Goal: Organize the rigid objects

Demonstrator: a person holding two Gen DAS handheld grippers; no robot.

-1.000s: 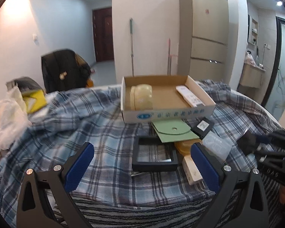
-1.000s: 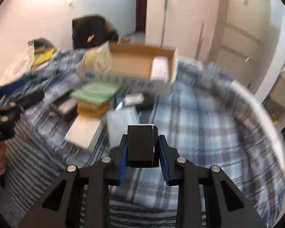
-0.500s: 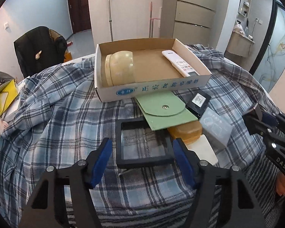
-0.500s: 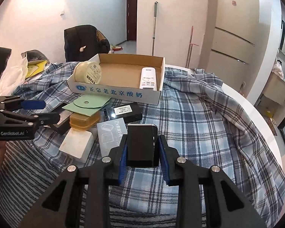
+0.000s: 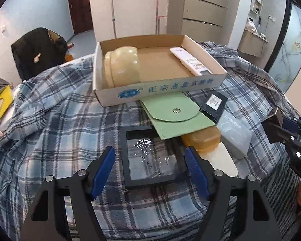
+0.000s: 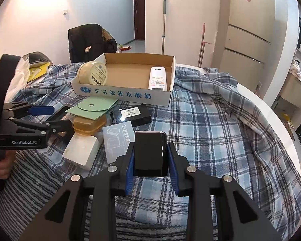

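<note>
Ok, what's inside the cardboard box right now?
Inside the cardboard box: a round yellowish tub on its side at one end, a white remote at the other. The floor under them is hidden.

We see pale walls (image 6: 40,20), a dark wooden door (image 5: 80,6) down the hallway, and a tall beige fridge (image 6: 248,26). Two mop handles (image 6: 164,26) lean against the wall, and a dark jacket drapes a chair (image 6: 90,40). A plaid cloth (image 6: 220,120) covers the surface.
</note>
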